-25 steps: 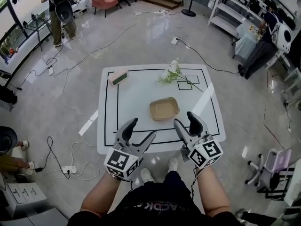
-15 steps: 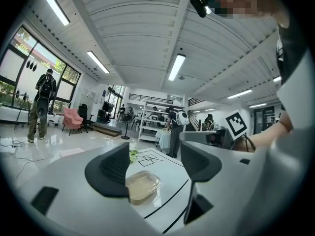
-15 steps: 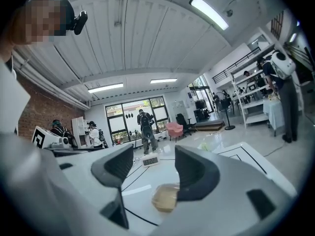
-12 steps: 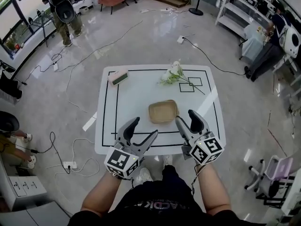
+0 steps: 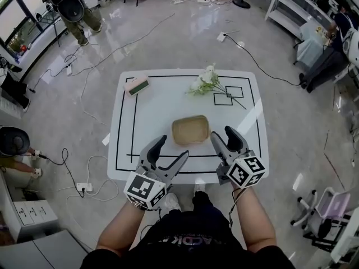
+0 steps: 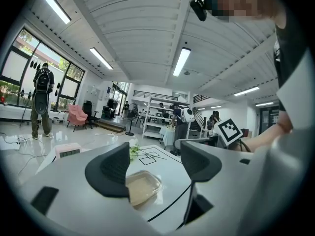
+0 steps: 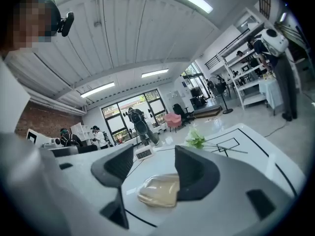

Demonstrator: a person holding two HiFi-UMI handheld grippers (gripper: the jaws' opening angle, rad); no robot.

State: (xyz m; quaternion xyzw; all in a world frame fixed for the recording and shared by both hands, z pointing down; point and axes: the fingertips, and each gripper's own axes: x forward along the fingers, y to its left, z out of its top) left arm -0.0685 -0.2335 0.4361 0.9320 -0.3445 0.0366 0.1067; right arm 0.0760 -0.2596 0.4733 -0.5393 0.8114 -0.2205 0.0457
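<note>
Left hand-held gripper (image 5: pixel 171 149) and right hand-held gripper (image 5: pixel 223 134) gape empty; jaws partly hide the tray (image 5: pixel 190 130).

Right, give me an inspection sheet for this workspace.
surface: white square table marked with black lines
job's things: tan shallow rectangular tray at the table's middle, untouched
clutter: pink box with dark display at the far left corner; white flowers on green stems far right
grippers: left tool and right tool open, empty, over the near edge
cables: white power strip and loose cables on the floor
surroundings: glossy grey floor, white shelving, standing person
</note>
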